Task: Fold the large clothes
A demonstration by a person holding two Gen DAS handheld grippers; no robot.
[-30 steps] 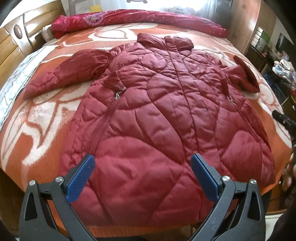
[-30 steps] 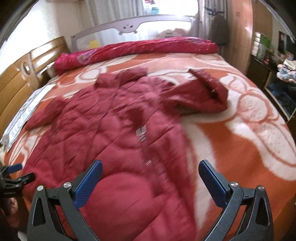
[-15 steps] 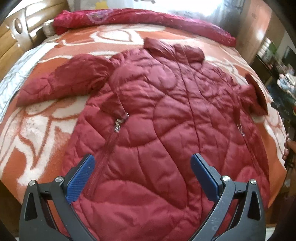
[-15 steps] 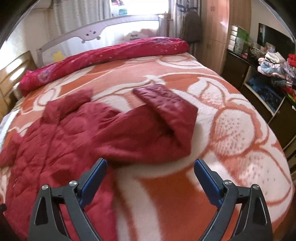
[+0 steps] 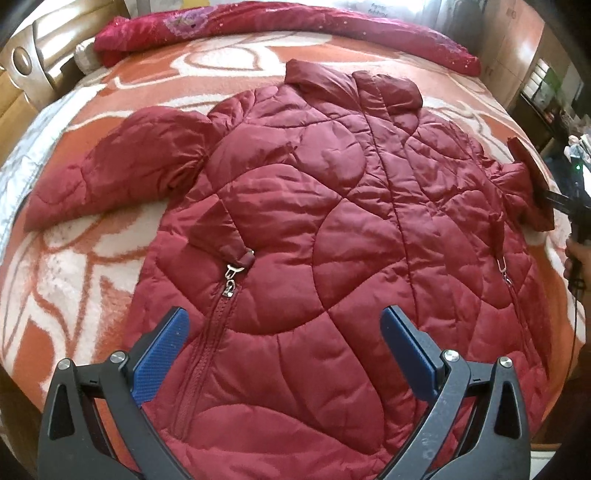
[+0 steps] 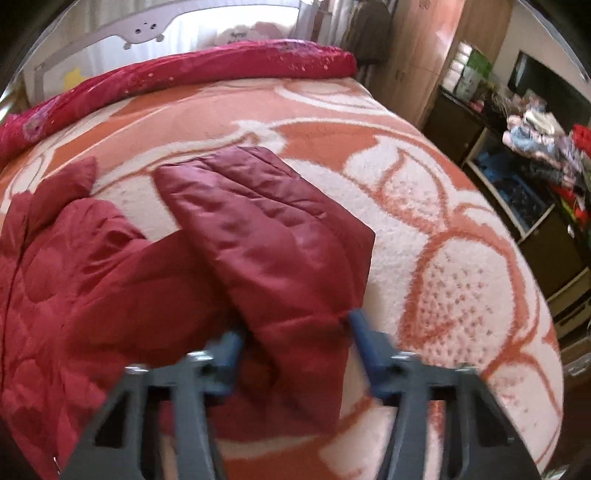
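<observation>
A dark red quilted jacket point(image 5: 332, 229) lies front-up on the bed, its left sleeve point(image 5: 110, 177) spread out to the side. My left gripper point(image 5: 284, 347) is open and empty above the jacket's lower front. In the right wrist view, the right sleeve point(image 6: 273, 243) lies folded back across itself. My right gripper point(image 6: 295, 332) is closing around the sleeve's cuff end; its blue pads point(image 6: 364, 332) sit on either side of the fabric, blurred by motion. The right gripper also shows at the right edge of the left wrist view point(image 5: 576, 210).
The bed carries an orange and white patterned blanket point(image 6: 443, 258). A rolled red quilt point(image 5: 280, 26) lies along the far edge. A wooden headboard point(image 5: 33, 55) is at left. Dark shelves with clothes point(image 6: 535, 147) stand right of the bed.
My right gripper has moved forward onto the right sleeve and its jaws have narrowed around the cuff end. My left gripper has moved in over the jacket and stays open.
</observation>
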